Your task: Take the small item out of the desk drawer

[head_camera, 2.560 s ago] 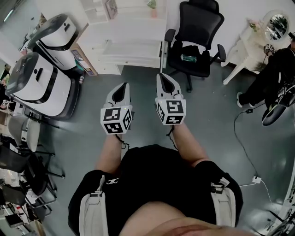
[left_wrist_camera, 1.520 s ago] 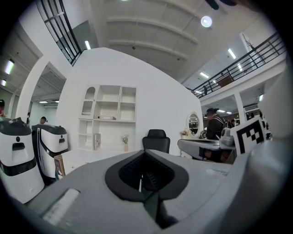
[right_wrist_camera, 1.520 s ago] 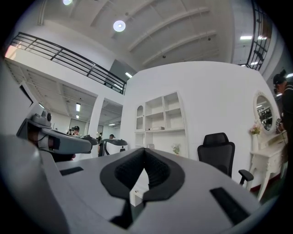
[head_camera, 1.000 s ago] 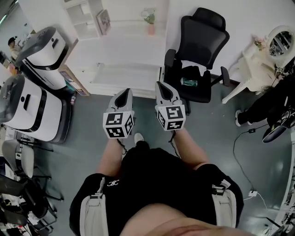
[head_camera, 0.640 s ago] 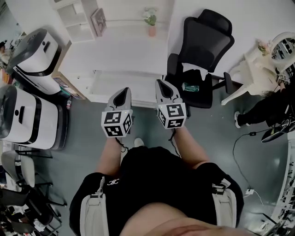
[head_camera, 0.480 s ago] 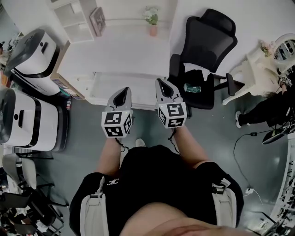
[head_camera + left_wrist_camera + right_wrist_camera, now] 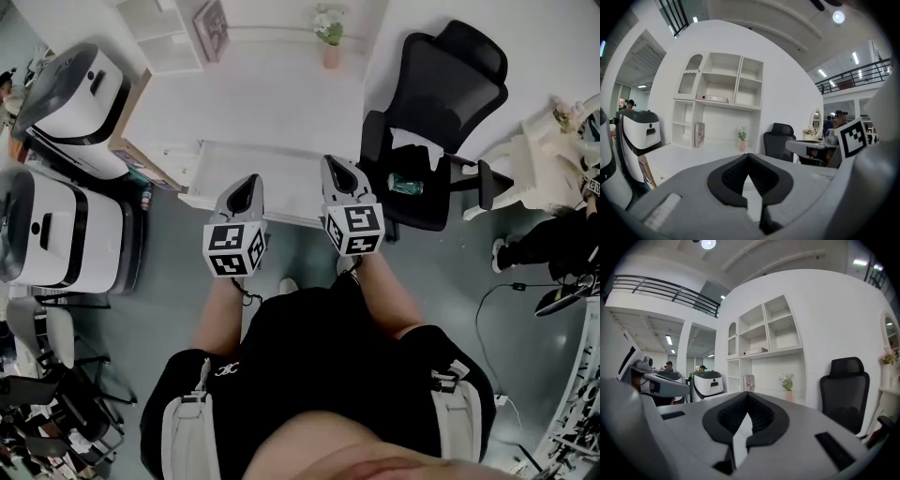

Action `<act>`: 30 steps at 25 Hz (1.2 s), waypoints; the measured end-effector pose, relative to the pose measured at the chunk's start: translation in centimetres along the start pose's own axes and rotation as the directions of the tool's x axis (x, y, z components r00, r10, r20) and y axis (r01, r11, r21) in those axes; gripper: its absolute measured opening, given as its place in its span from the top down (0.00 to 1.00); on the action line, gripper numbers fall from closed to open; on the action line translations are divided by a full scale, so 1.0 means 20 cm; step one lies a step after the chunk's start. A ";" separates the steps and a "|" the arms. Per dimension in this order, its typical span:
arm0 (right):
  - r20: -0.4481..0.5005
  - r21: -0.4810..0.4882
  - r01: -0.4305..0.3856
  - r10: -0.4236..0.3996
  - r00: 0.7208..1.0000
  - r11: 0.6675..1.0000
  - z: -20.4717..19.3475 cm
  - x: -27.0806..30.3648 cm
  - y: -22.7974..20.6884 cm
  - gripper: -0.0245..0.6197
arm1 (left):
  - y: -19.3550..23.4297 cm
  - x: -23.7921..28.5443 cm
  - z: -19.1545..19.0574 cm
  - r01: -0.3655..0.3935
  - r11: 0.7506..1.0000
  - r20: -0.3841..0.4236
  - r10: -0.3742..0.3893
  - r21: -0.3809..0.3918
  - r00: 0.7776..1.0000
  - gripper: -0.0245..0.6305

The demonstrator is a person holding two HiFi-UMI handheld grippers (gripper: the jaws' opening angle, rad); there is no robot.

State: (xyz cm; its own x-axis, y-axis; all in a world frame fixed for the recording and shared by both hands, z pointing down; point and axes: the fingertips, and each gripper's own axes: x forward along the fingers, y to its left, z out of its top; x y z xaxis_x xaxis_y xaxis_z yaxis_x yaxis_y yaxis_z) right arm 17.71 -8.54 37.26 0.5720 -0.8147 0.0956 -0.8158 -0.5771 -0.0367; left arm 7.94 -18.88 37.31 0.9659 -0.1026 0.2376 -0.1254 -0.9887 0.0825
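Observation:
The white desk (image 7: 253,94) stands straight ahead, and a framed white panel (image 7: 272,173) at its front edge looks like the drawer. I cannot tell whether it stands open, and no small item shows. My left gripper (image 7: 246,183) hangs in the air before that panel, shut and empty. My right gripper (image 7: 335,167) is level with it on the right, also shut and empty. In the left gripper view the left gripper (image 7: 749,157) points at the desk top (image 7: 693,154). In the right gripper view the right gripper (image 7: 747,397) faces the shelves (image 7: 764,329).
A black office chair (image 7: 441,112) stands right of the desk. Two white machines (image 7: 66,84) (image 7: 47,234) line the left. A potted plant (image 7: 330,37) and a framed picture (image 7: 214,19) sit at the desk's back. A seated person's legs (image 7: 553,244) and a floor cable (image 7: 506,300) are at the right.
The person has walked toward the desk, which now lies closer and lower in the head view. Both grippers kept their pose, side by side and shut.

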 end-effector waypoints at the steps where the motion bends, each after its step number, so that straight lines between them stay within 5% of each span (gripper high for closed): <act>1: 0.001 -0.004 -0.019 0.019 1.000 1.000 0.00 0.02 -0.01 0.97 | 0.01 0.01 0.00 -0.016 1.000 0.005 0.016 -0.002 1.000 0.94; 10: -0.024 -0.055 -0.193 0.192 0.981 0.980 -0.01 0.23 -0.12 0.97 | 0.01 0.13 0.06 -0.163 0.986 0.032 0.165 -0.038 0.986 0.94; 16: -0.096 -0.088 -0.352 0.344 0.934 0.932 -0.08 0.35 -0.16 0.96 | -0.02 0.20 0.09 -0.255 0.965 0.036 0.258 -0.056 0.966 0.94; 23: -0.240 -0.089 -0.558 0.526 0.816 0.825 -0.29 0.47 -0.11 0.90 | 0.01 0.20 0.01 -0.371 0.924 0.007 0.374 -0.095 0.928 0.94; 30: -0.408 -0.100 -0.736 0.647 0.644 0.670 -0.57 0.52 -0.01 0.79 | 0.06 0.14 -0.08 -0.488 0.860 -0.024 0.490 -0.147 0.871 0.94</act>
State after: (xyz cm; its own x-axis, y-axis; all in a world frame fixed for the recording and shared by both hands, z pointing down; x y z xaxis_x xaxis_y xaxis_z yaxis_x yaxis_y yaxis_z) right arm 22.75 -16.25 49.55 -0.1938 -0.8749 0.4439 -0.9758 0.2184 0.0045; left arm 10.09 -20.13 39.67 0.7748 -0.5714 0.2706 -0.6125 -0.7845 0.0974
